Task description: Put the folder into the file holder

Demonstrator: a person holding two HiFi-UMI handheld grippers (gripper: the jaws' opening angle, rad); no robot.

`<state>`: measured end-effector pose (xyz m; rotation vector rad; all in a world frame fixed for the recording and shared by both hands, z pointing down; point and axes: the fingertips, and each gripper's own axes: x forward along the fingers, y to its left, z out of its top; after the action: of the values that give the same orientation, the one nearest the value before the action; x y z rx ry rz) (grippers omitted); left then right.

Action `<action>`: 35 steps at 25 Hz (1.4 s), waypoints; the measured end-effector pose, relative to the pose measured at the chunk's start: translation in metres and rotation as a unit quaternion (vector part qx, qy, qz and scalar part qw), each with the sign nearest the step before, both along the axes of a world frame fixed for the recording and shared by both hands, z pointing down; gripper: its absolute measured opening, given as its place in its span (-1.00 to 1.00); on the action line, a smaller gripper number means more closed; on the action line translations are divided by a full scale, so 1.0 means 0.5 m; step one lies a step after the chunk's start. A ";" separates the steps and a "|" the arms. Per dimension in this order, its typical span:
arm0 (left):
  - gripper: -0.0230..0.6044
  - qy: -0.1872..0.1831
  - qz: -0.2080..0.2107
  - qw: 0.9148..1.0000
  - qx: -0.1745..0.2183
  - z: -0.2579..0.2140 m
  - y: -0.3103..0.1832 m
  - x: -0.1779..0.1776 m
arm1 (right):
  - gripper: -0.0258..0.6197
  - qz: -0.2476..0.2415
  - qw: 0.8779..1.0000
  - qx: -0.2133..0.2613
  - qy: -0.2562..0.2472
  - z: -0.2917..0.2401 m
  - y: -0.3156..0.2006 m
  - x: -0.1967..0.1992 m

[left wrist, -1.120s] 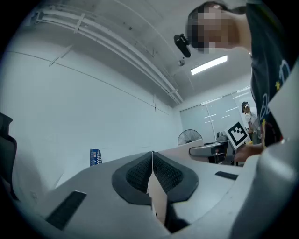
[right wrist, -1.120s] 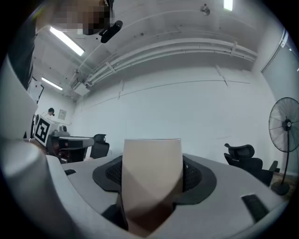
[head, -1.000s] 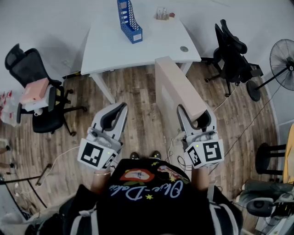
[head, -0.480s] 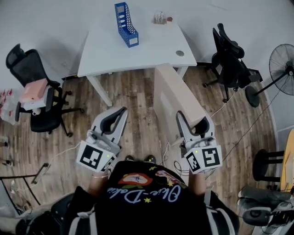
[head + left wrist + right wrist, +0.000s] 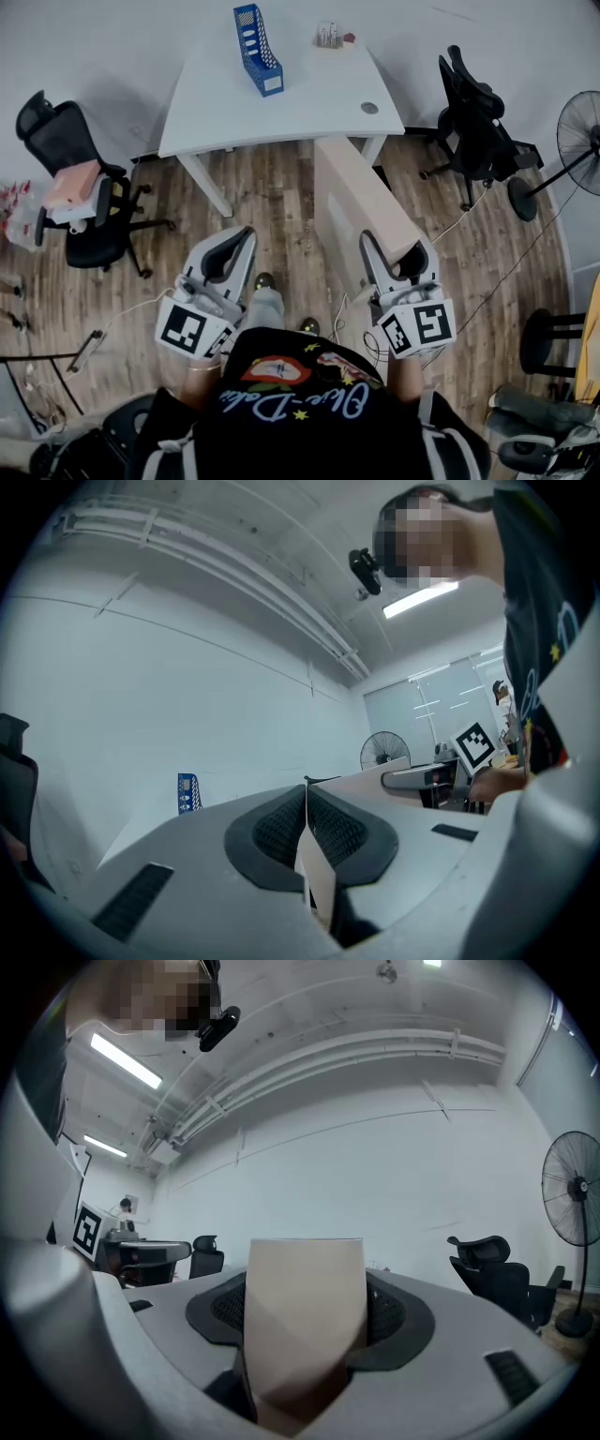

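White desk (image 5: 309, 89) carries the file holder (image 5: 257, 49); fan (image 5: 583, 141) stands aside.

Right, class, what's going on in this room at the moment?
A person stands back from the white table with a claw in each hand. The right claw is shut on one end of a beige folder that points towards the table. The left claw is shut, off the folder. The blue file holder stands on the table's far side.
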<state>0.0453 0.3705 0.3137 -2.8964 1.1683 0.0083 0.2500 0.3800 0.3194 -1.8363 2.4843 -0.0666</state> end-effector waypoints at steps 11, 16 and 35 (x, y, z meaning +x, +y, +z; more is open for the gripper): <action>-0.91 0.004 0.010 1.000 0.011 0.004 -0.107 -0.015 | -0.07 0.011 1.000 0.010 0.005 -0.016 -0.094 -0.013; -0.91 0.012 0.019 1.000 0.008 0.009 -0.184 -0.027 | -0.07 0.021 1.000 0.010 0.010 -0.023 -0.159 -0.027; -0.91 0.030 0.029 0.999 0.001 0.026 -0.497 -0.143 | -0.07 0.056 0.998 0.005 0.013 -0.038 -0.452 -0.110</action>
<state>-0.0260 0.1221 0.3267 -2.9471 1.0928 0.0973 0.1949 0.1538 0.3006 -1.9808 2.3893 -0.0255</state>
